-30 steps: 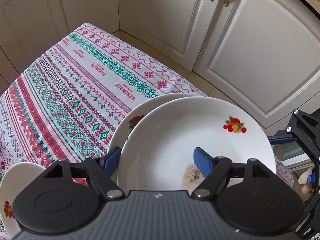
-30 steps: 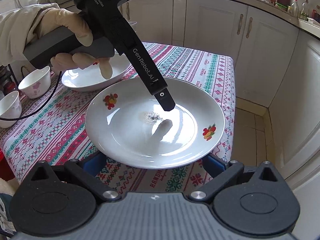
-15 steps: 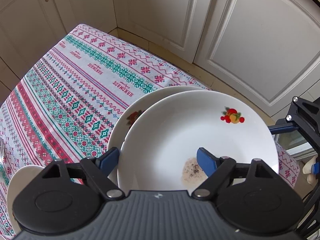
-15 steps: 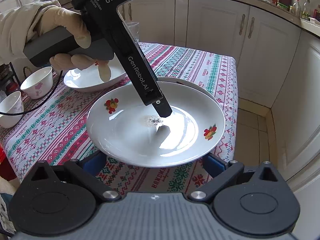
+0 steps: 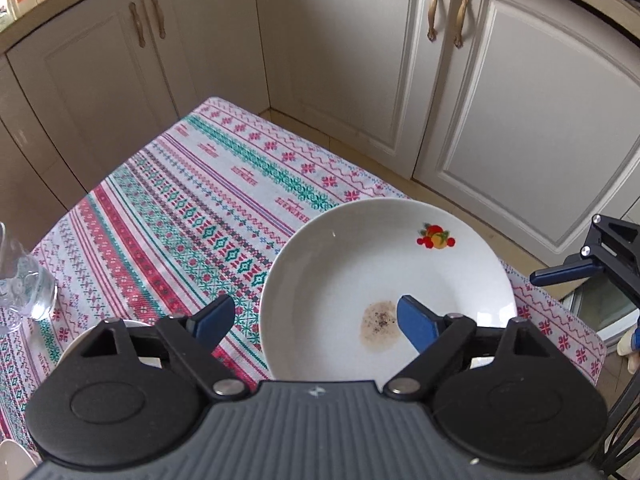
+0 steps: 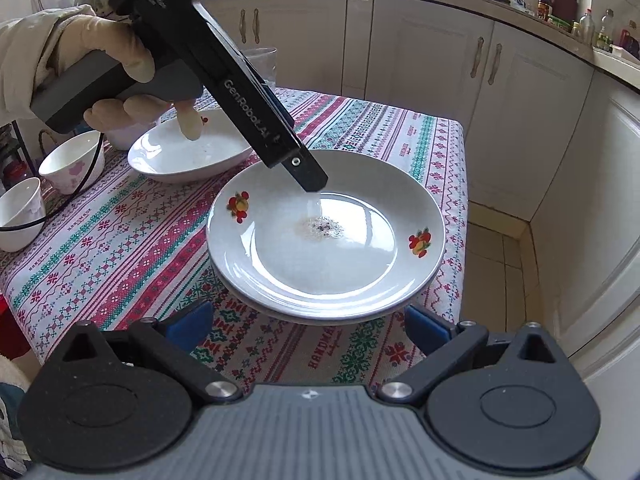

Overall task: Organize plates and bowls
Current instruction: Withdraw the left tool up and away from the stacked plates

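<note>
A white plate with fruit prints and a brown stain (image 5: 384, 276) (image 6: 326, 236) lies stacked on a second plate (image 6: 320, 315) near the table corner. My left gripper (image 5: 314, 322) is open above the plate's near rim, one finger over the plate, one over the cloth; it holds nothing. It also shows in the right wrist view (image 6: 308, 178), tip just above the plate. My right gripper (image 6: 308, 326) is open and empty, in front of the stack's near edge. A third plate (image 6: 188, 152) lies behind.
The table has a patterned cloth (image 5: 192, 216). Two white bowls (image 6: 72, 162) (image 6: 18, 216) stand at the left edge. A glass (image 5: 24, 280) stands by the left side. White cabinets (image 5: 500, 120) surround the corner, with floor beyond the table edge (image 6: 496, 256).
The held plate has come down onto the lower plate and now rests on it. My left gripper has let go and lifted back. My right gripper has drawn back slightly.
</note>
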`<state>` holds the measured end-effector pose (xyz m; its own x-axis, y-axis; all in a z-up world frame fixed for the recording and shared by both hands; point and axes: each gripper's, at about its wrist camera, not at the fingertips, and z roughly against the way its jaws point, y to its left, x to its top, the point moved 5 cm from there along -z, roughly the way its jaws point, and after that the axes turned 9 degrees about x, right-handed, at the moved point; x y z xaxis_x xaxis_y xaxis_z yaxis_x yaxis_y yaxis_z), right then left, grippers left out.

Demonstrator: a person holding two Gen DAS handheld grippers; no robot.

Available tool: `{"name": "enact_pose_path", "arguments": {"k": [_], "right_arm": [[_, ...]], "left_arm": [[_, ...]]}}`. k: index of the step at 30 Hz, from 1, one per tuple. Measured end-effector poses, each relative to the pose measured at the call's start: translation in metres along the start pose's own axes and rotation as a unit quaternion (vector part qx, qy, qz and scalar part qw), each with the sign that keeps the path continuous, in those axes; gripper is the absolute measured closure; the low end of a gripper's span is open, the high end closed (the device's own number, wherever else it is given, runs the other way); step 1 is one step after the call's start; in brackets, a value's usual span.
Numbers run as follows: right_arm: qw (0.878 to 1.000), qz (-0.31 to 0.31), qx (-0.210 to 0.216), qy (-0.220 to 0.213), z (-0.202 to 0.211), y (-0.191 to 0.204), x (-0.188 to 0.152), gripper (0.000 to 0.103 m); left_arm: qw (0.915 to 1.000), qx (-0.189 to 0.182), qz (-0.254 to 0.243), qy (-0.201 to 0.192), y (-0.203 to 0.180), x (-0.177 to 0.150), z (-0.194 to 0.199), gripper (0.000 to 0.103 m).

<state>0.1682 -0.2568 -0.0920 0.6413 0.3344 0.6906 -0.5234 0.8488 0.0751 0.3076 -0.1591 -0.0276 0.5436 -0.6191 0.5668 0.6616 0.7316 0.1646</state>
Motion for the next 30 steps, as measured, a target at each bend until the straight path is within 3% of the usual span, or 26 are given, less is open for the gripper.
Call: {"name": "enact_pose_path", "arguments": {"k": [9, 16, 20, 26, 30], "right_arm": [[0.999, 0.011, -0.013, -0.032, 0.022, 0.023, 0.000, 0.000], [0.998, 0.011, -0.004, -0.059, 0.035, 0.047, -0.004, 0.000], [0.998, 0.016, 0.001, -0.063, 0.038, 0.060, -0.006, 0.000], [0.998, 0.027, 0.013, -0.052, 0.033, 0.068, -0.006, 0.000], [0.998, 0.045, 0.008, -0.039, 0.027, 0.069, 0.000, 0.000]], "left_arm": [[0.9932, 0.056, 0.065, -0.079, 0.002, -0.040, 0.083, 0.014], [0.9808, 0.103, 0.121, -0.113, -0.009, -0.088, 0.120, 0.014], [0.9709, 0.132, 0.162, -0.116, -0.018, -0.121, 0.121, 0.014], [0.9444, 0.214, 0.228, -0.101, -0.014, -0.157, 0.098, 0.014], [0.9340, 0.240, 0.249, -0.090, -0.005, -0.168, 0.079, 0.014]]}}
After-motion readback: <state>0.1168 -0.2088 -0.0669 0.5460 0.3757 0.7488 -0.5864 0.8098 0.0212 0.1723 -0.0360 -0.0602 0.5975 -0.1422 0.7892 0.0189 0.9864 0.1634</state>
